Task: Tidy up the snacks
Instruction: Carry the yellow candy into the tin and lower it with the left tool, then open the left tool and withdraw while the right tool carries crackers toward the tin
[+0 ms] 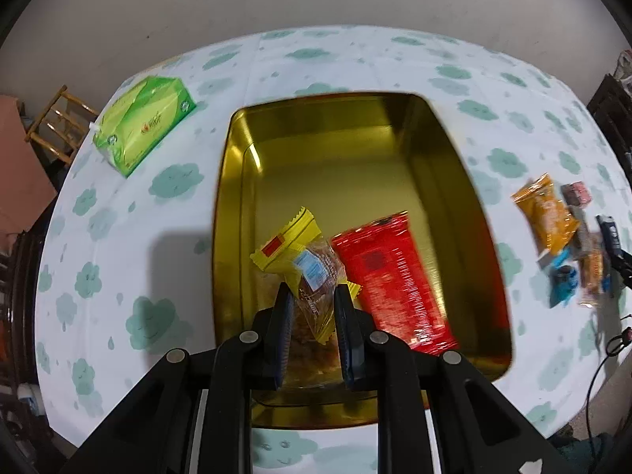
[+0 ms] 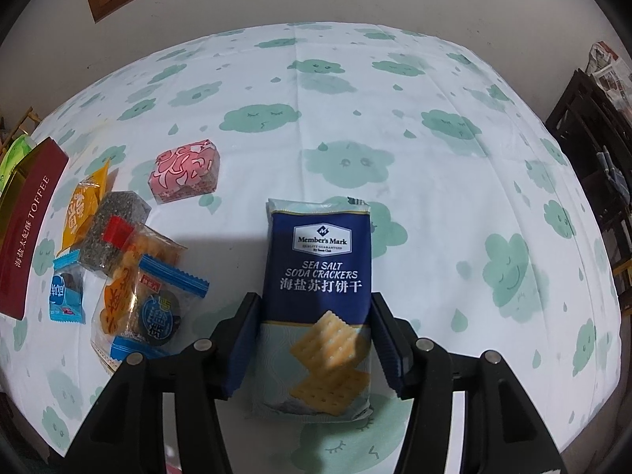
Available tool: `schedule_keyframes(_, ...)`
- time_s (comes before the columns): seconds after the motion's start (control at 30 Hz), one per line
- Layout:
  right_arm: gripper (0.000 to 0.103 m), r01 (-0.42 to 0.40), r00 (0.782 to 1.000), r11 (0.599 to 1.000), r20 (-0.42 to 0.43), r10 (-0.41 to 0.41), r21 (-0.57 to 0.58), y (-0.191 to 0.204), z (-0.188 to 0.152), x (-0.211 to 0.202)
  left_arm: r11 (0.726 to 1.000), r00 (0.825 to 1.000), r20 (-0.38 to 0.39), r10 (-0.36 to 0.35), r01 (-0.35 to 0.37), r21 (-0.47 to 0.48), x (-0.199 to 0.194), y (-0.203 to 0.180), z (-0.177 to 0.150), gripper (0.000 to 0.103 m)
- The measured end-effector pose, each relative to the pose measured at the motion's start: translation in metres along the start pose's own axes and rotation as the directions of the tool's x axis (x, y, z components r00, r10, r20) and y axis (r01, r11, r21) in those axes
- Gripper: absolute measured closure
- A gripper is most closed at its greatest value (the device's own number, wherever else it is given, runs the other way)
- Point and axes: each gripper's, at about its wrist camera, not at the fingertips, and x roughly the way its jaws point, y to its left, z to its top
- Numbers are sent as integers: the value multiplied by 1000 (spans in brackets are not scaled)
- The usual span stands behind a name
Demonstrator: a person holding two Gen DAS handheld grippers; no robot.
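Left gripper [image 1: 312, 296], angled steeply down, clamps a yellow-edged snack packet [image 1: 312, 272] inside the gold tin [image 1: 466, 213]; right gripper [image 2: 314, 312] straddles the cracker pack [image 2: 318, 276], pads apparently pressing it, clear surface [image 2: 454, 205] beyond.
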Motion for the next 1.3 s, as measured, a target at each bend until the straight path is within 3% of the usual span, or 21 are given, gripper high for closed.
schedule_keyframes(0.3,46,7,1000,1000,0,-7,6,0,0,0,999,1000,-13,22,-21,42,7,4,-7,85)
schedule_keyframes(0.87,52,10,1000,999,18,-10,35,-2,-2,-3,999,1000,-22,11,-10,39,13,2,-7,80)
schedule_keyframes(1.17,53,2,1000,997,22,-4,73,-3,0,-8,1000,1000,-12,-1,1,15,13,7,-7,70)
schedule_keyframes(1.3,53,4,999,997,42,-8,79,-1,3,-17,1000,1000,-3,0,0,8,12,9,-9,60)
